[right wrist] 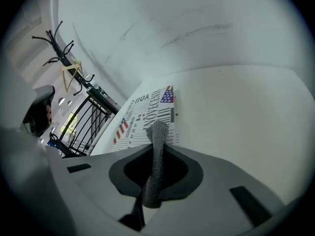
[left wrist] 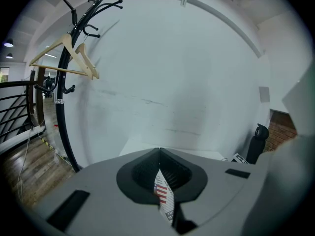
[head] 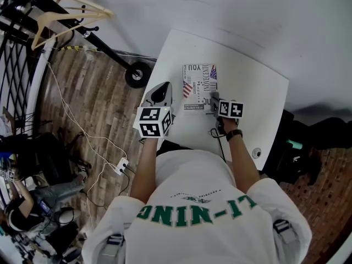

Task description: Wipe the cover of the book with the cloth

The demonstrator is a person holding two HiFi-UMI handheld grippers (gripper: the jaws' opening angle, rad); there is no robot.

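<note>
The book (head: 199, 86), its cover printed with words and small flags, lies flat on the white table (head: 247, 81). My right gripper (head: 216, 104) is shut on a grey knitted cloth (right wrist: 158, 149). The cloth sticks out past the jaws, and its end rests on the book's (right wrist: 145, 113) near right corner. My left gripper (head: 160, 93) hovers at the table's left edge, just left of the book. It is shut with nothing gripped. In the left gripper view a thin strip of the book (left wrist: 165, 198) shows through the slit behind its tips (left wrist: 159, 152).
A black coat rack with wooden hangers (head: 71, 10) stands left of the table, with its wheel (head: 137, 75) by the table's corner. Cables and a power strip (head: 122, 165) lie on the wood floor. A small round object (head: 256, 153) sits near the table's right edge.
</note>
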